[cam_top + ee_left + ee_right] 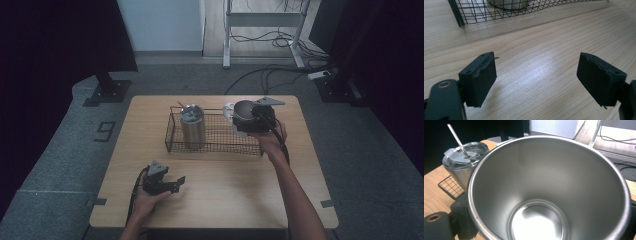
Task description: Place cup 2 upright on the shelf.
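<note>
An empty steel cup [546, 192] sits between the jaws of my right gripper [248, 119], which is shut on it over the right end of the black wire basket [220, 145]. In the high view the cup [243, 111] is held above the basket's right part. A lidded steel tumbler [192, 126] with a metal straw stands upright in the basket's left part, and the right gripper view shows that tumbler [465, 162] to the left of the cup. My left gripper [176, 184] rests low over the bare wood near the front left, open, with nothing between its pads [482, 80].
The wooden table [215, 195] has free room in front of the basket. A white object [228, 109] lies behind the cup at the basket's far right corner. Beyond the table are grey floor, a desk frame [262, 30] and cables.
</note>
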Demonstrator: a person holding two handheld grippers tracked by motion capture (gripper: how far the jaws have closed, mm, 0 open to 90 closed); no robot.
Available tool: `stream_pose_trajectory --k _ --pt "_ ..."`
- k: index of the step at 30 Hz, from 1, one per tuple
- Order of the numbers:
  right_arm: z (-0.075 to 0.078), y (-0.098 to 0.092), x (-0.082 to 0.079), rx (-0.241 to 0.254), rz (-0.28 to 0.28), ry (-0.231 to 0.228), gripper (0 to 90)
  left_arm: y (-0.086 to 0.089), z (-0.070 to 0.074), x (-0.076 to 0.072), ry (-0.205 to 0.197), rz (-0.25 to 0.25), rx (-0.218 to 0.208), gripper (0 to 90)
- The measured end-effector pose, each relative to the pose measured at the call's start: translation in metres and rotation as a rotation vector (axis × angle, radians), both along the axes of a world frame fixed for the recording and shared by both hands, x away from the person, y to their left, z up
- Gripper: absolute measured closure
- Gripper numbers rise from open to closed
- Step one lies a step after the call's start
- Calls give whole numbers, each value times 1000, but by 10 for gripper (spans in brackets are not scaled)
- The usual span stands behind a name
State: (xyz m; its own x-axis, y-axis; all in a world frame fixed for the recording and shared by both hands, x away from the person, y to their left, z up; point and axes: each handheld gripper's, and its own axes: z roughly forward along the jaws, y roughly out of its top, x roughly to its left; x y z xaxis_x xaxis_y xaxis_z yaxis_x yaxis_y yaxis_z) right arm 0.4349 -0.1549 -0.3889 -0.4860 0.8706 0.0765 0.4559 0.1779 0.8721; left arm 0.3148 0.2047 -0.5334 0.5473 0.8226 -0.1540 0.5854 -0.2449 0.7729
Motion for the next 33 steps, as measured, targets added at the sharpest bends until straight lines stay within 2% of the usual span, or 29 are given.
stream_pose_trajectory --k 13,22,33 --pt "-10 -1 16 3 -7 25 72 0 0 0 4 3 2 163" --pt "-14 2 25 -13 -6 29 72 1 0 0 4 3 3 163" --pt "-30 3 34 -30 -21 57 72 1 -1 0 6 2 8 164"
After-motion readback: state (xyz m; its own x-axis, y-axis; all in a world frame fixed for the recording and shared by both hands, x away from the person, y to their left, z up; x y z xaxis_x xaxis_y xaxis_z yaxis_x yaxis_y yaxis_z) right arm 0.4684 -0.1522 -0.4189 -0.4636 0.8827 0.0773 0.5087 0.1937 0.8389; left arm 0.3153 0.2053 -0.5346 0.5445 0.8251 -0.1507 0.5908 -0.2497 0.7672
